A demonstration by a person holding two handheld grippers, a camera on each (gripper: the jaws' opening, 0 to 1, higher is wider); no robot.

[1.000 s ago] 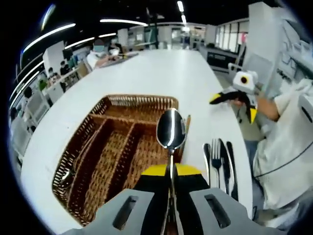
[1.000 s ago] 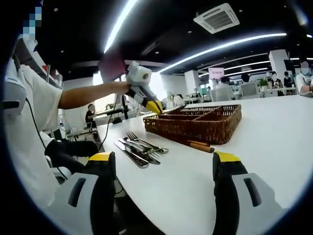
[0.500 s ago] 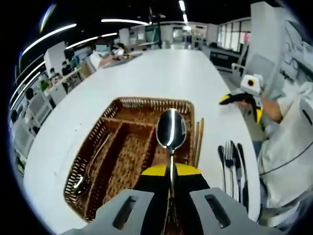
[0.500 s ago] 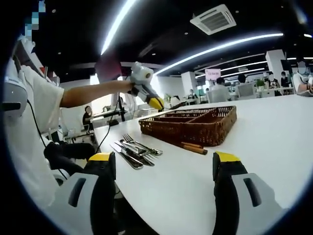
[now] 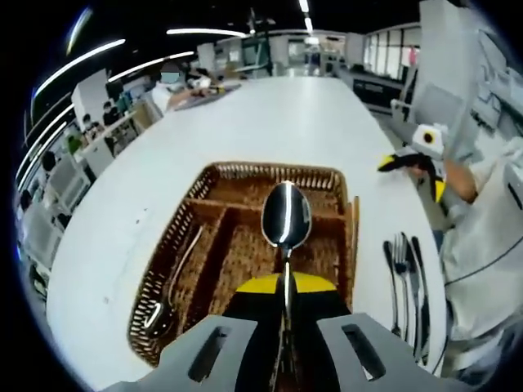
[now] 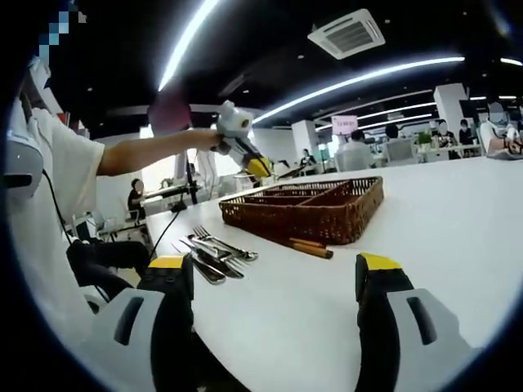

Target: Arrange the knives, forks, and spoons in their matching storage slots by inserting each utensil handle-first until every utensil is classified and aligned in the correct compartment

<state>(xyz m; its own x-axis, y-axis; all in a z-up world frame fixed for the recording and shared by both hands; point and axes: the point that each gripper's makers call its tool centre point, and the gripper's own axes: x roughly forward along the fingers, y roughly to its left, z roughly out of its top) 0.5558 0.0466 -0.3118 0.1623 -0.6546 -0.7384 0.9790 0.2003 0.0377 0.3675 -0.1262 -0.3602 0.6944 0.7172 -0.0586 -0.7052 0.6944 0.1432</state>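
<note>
Spoon (image 5: 285, 216), shiny steel, stands bowl-up at frame centre, pinched in the closed left gripper (image 5: 285, 287); its long axis points down toward the brown wicker tray (image 5: 184, 237) directly beneath. Right gripper (image 6: 274, 282), jaws wide and empty, waits well apart from the loose cutlery (image 6: 214, 249).

White short sleeve (image 6: 57, 175), black cable (image 6: 51, 204), grey tool (image 5: 286, 327) with yellow-tipped black jaws
</note>
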